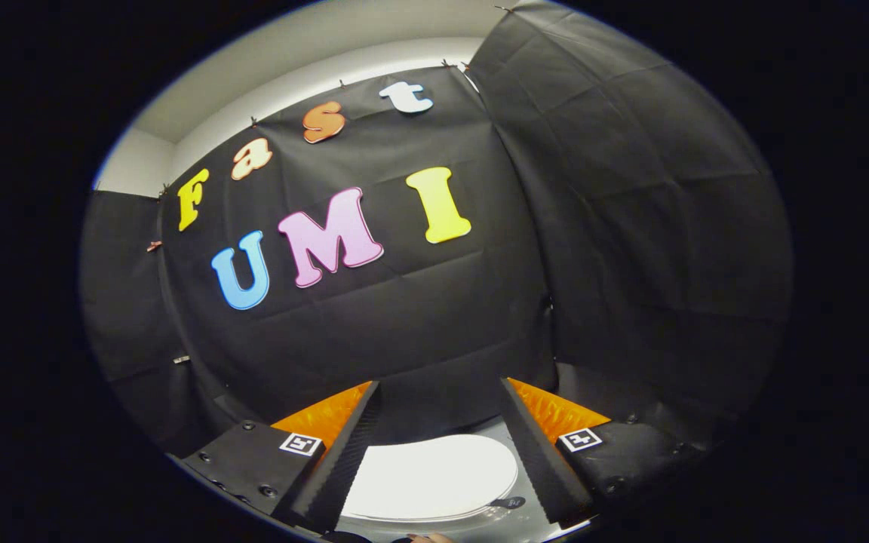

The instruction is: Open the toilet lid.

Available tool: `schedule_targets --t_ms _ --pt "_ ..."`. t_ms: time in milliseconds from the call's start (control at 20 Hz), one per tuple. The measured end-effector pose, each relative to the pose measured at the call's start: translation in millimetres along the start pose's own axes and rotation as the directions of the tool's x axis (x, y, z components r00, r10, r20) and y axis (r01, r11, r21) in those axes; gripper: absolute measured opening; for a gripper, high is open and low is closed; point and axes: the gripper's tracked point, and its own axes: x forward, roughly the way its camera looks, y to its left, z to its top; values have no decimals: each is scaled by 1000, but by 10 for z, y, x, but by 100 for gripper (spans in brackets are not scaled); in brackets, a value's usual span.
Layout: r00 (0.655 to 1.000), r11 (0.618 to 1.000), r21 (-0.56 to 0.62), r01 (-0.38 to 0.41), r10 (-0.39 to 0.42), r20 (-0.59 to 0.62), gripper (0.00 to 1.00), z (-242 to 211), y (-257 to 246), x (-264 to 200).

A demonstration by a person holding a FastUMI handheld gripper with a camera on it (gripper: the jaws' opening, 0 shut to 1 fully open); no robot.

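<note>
Trouble could have come from the tool coming down off the rim, so its wide-spread, empty fingers skidded on the glossy plastic. White and smooth, the toilet lid lay closed and flat (its far edge rounded), low between the fingers, before the black cloth wall.

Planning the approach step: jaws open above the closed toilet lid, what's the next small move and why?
Probably lower the gripper toward the near rim of the toilet lid. The jaws stand wide open with nothing between them, and the white lid lies flat and closed below and between the fingers, so no edge is caught yet to lift it.
</note>
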Motion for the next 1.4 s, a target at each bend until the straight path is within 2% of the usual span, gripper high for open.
schedule_targets --t_ms 300,500,850,1000,1250,1400 --pt "989 988 119 96 -81 -125 98 -558 -506 493" --pt "964 967 190 169 -122 -237 98 -1204 -1043 648" --pt "914 908 322 267 -132 -384 99 -2155 -1556 847" --pt "870 881 345 325 -135 -475 99 -2611 -1696 800" --pt "853 813 453 365 -96 -513 99 -2998 -1782 870" --pt "821 784 463 414 -102 -561 99 -3252 -1883 813"
